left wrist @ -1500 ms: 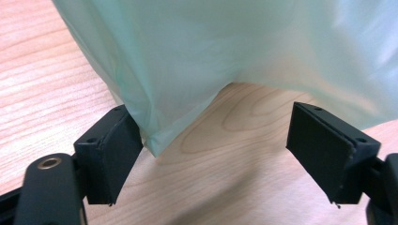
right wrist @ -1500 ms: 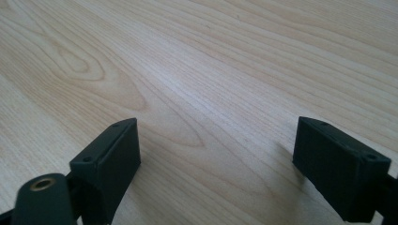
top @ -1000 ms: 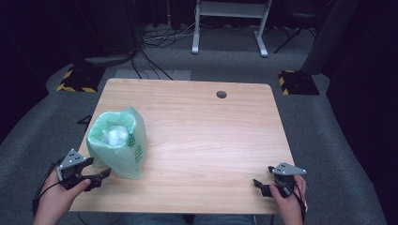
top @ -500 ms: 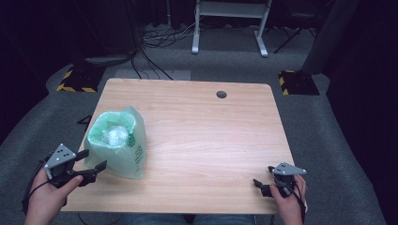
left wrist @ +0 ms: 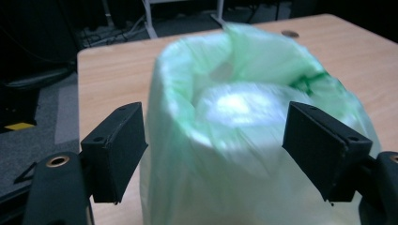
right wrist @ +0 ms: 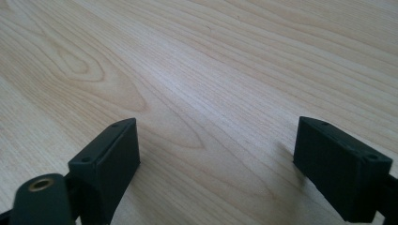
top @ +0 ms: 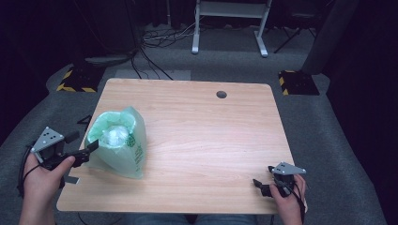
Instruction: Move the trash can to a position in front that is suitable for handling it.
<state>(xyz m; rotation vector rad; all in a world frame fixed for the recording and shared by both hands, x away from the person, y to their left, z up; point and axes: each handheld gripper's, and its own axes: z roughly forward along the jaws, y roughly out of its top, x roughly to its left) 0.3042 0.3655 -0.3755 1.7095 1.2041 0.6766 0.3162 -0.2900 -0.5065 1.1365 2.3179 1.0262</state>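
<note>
At the lower left of the high view, the left gripper [top: 80, 150] has its jaws spread to either side of a green plastic bag [top: 119, 147]. The bag stands upright, mouth open upward, at the wooden table's [top: 202, 140] left side. Something pale sits inside, too blurred to identify. At lower right, the right gripper [top: 263, 185] rests with jaws spread over bare wood.
</note>
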